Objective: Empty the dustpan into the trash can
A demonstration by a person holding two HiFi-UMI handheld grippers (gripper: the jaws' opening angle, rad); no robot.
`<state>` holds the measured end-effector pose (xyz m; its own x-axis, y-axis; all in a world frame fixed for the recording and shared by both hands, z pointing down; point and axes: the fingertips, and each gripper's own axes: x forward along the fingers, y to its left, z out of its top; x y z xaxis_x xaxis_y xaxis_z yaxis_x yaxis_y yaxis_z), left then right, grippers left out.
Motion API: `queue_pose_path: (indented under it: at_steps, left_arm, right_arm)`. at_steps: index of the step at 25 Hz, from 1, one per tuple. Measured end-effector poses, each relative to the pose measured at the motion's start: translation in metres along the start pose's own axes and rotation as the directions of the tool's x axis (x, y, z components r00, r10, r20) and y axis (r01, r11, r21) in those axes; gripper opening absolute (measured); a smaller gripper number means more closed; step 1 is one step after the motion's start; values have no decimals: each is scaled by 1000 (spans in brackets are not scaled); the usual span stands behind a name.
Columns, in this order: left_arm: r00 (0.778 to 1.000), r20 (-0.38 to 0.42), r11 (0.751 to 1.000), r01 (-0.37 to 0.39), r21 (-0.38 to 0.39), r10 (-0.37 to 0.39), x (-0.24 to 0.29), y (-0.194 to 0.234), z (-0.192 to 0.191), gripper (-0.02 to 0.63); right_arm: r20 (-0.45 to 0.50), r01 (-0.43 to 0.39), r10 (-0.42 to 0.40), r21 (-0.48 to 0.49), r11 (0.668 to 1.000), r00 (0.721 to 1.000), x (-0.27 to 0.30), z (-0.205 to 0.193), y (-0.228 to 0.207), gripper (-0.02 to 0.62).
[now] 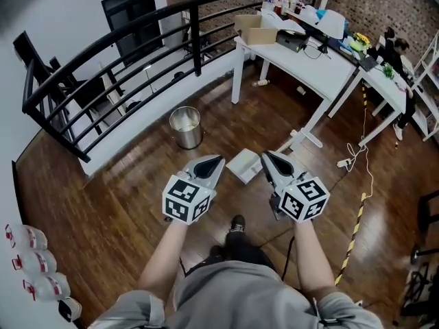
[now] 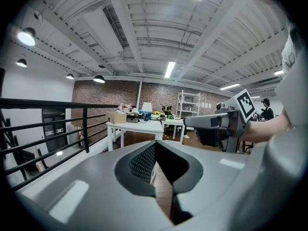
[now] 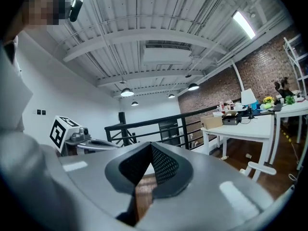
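Closed tip to tip, the left gripper (image 1: 217, 162) holds nothing; its own view shows only a thin slit of floor (image 1: 123, 204) between the meeting pads. Beside it, the right gripper (image 1: 268, 157) has its jaws shut in the same way and is also empty. They are held side by side on bare forearms, both pointing forward and roughly level above the wooden boards.

Dustpan (image 1: 243, 166): pale and flat, lying on the floor. From the head view it shows between the two sets of tips, below them and apart from both.

Shoe (image 1: 237, 223): black, on the floor between the forearms.

Trash can (image 1: 186, 126): round, metal and upright, with an open top. It stands ahead and to the left of the left gripper, apart from the dustpan and near the white base of the railing (image 1: 137, 26). The railing is black and curves around the far edge of the floor.

Tables (image 1: 302, 64): white, ahead and to the right, with a cardboard box (image 1: 255, 30) and assorted clutter on top.

Power strip (image 1: 343, 162): on the floor by a table foot, with a white cable running from it.

Striped tape (image 1: 354, 233): yellow and black, running along the floor at the right.

Bottles (image 1: 31, 266): clear, lined up at the lower left edge.
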<state>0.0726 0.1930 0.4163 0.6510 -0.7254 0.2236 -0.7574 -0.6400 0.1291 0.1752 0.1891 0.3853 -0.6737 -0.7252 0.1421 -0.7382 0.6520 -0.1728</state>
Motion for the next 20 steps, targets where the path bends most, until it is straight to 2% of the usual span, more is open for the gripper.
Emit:
queue_pose_path:
  at_steps: [7, 16, 20]
  left_arm:
    - [999, 32, 999, 34, 3, -34, 67, 33, 17, 5]
    - [999, -38, 999, 31, 19, -30, 173, 57, 31, 5]
    - [997, -56, 998, 56, 0, -56, 205, 64, 28, 5]
  right_arm:
    - [-25, -12, 12, 5, 1000, 1000, 49, -1, -60, 0]
    - [-9, 1, -1, 30, 1000, 1000, 93, 17, -153, 0]
    - [-30, 20, -19, 37, 999, 999, 106, 10, -175, 0]
